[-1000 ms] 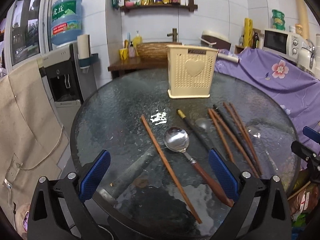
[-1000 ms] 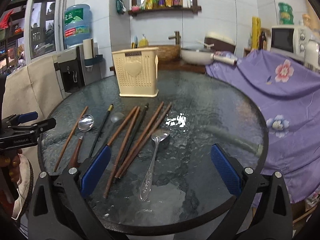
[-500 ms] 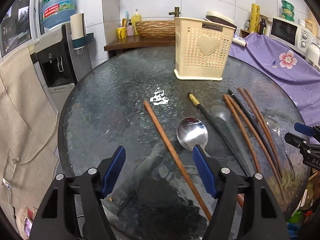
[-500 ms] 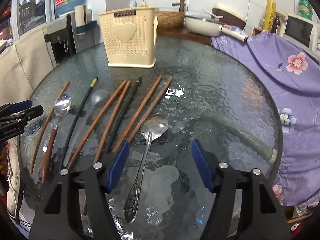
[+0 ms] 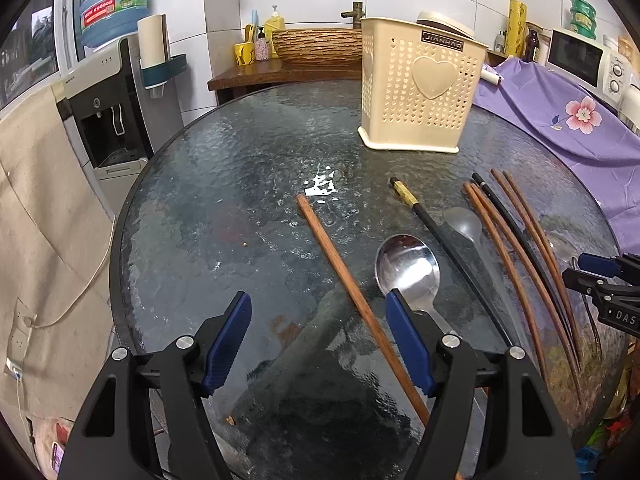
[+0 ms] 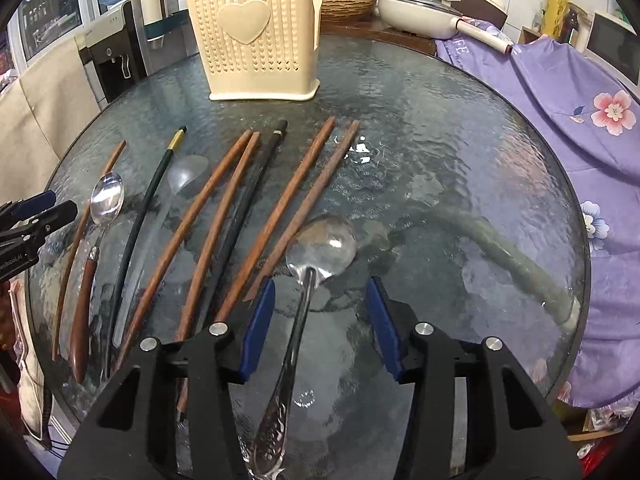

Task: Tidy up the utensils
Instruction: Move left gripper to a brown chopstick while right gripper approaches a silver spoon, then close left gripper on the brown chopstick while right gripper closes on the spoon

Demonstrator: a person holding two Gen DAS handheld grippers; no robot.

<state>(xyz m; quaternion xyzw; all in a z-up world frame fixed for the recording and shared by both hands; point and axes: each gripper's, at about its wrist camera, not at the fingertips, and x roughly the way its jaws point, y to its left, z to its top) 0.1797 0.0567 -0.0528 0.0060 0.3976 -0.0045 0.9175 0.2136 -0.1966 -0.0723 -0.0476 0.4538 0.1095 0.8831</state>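
Observation:
A cream perforated utensil holder [image 5: 420,88] stands at the back of the round glass table [image 5: 224,184]; it also shows in the right wrist view [image 6: 256,36]. My left gripper [image 5: 318,340] is open, low over a single brown chopstick [image 5: 340,268], beside a wood-handled metal spoon [image 5: 406,268]. My right gripper [image 6: 320,324] is open and straddles the handle of an all-metal spoon [image 6: 320,248]. Several brown chopsticks [image 6: 224,216], black chopsticks [image 6: 148,208] and a clear plastic spoon [image 6: 184,176] lie side by side to its left.
A purple flowered cloth [image 6: 560,128] covers something to the table's right. A water dispenser [image 5: 108,112] and a beige cloth [image 5: 36,208] stand on the left. A wooden counter with a pan [image 6: 420,16] lies behind the table.
Both grippers have moved forward and down toward the table. Both jaws have narrowed but stay open. The right one now straddles the metal spoon's handle.

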